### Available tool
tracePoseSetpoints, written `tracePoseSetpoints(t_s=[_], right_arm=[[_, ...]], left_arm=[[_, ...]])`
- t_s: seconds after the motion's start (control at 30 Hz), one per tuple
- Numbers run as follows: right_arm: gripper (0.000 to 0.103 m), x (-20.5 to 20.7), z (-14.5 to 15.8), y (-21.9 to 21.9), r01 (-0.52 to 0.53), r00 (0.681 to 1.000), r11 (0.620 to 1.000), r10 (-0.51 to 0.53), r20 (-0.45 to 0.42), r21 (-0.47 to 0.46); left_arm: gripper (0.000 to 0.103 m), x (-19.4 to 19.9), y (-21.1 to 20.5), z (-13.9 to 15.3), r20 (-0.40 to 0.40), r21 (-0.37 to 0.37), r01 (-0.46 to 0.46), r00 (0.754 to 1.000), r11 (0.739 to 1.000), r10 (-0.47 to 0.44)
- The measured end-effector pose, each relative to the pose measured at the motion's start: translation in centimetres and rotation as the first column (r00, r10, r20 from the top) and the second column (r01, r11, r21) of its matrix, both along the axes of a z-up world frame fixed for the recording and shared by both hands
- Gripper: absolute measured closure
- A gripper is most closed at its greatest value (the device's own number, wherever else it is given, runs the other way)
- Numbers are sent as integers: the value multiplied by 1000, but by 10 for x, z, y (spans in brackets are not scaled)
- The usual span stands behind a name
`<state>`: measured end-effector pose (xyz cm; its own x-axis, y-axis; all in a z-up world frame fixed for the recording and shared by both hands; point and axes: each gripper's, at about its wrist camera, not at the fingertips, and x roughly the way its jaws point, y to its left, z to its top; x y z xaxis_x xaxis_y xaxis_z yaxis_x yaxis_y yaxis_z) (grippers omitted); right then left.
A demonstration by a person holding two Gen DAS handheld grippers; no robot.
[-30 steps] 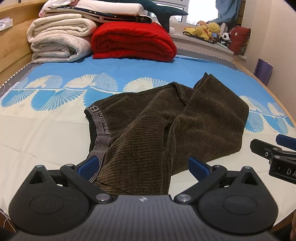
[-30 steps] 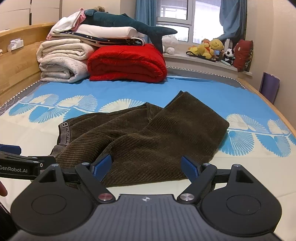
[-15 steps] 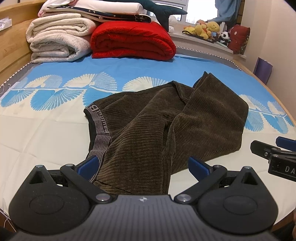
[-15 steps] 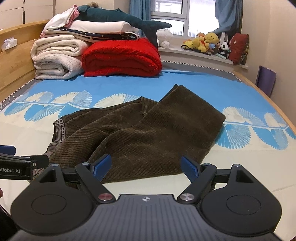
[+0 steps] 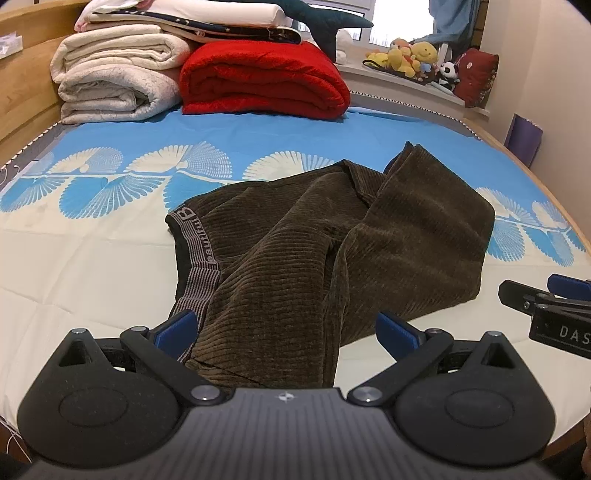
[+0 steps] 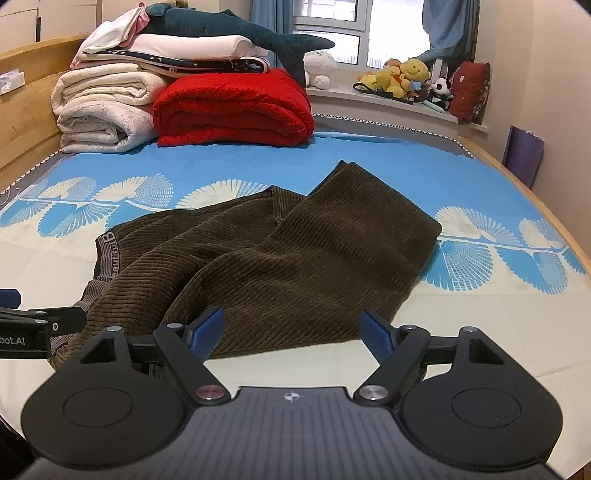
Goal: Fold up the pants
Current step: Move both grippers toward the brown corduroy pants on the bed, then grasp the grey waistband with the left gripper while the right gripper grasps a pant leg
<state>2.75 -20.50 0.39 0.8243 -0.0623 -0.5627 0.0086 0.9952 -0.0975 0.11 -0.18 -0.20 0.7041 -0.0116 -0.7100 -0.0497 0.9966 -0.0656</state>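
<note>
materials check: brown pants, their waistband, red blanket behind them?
Pants: looks like corduroy or ribbed chenille, matte and soft; parallel ridges run across the whole surface and it drapes limply.
Waistband: likely knitted elastic, grey with fine stripes and woven lettering, smoother than the legs.
Red blanket: seemingly plush fleece, with a fuzzy nap and thick, rounded folds.

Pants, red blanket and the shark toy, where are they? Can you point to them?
pants (image 5: pixel 295 258): left wrist view, on the ribbed brown cloth at the middle.
red blanket (image 6: pixel 236 107): right wrist view, on its folded top.
shark toy (image 6: pixel 229 26): right wrist view, on its teal body.
</note>
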Motion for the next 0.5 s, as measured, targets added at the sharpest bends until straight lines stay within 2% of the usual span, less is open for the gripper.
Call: tracePoseSetpoints(t_s=[0.13,0.2,0.27,0.33,0.37,0.4,0.5], right_arm=[[32,3,-1,-1,8,1000,1000,-8,-13,10],[40,6,0,-2,6,1000,1000,-6,-17,20],[53,6,3,-2,6,1000,999,-6,-7,32],[63,7,7,-6,7,1000,999,-7,7,52],[68,8,10,-8,9,1000,998,-10,12,67],[69,9,11,-11,13,1000,996,-14,17,85],[75,15,17,-17,12,999,993,-15,29,121]], left_arm=[[0,0,-1,1,12,-12,7,1000,1000,-7],[2,0,-1,3,22,-6,10,1000,1000,-10],[5,3,-2,6,25,38,31,999,999,-32],[11,11,1,14,22,52,77,997,996,-79],[20,16,3,19,23,63,102,994,993,-104],[30,22,6,24,8,59,123,992,991,-124],[43,45,11,41,36,91,179,982,980,-183]])
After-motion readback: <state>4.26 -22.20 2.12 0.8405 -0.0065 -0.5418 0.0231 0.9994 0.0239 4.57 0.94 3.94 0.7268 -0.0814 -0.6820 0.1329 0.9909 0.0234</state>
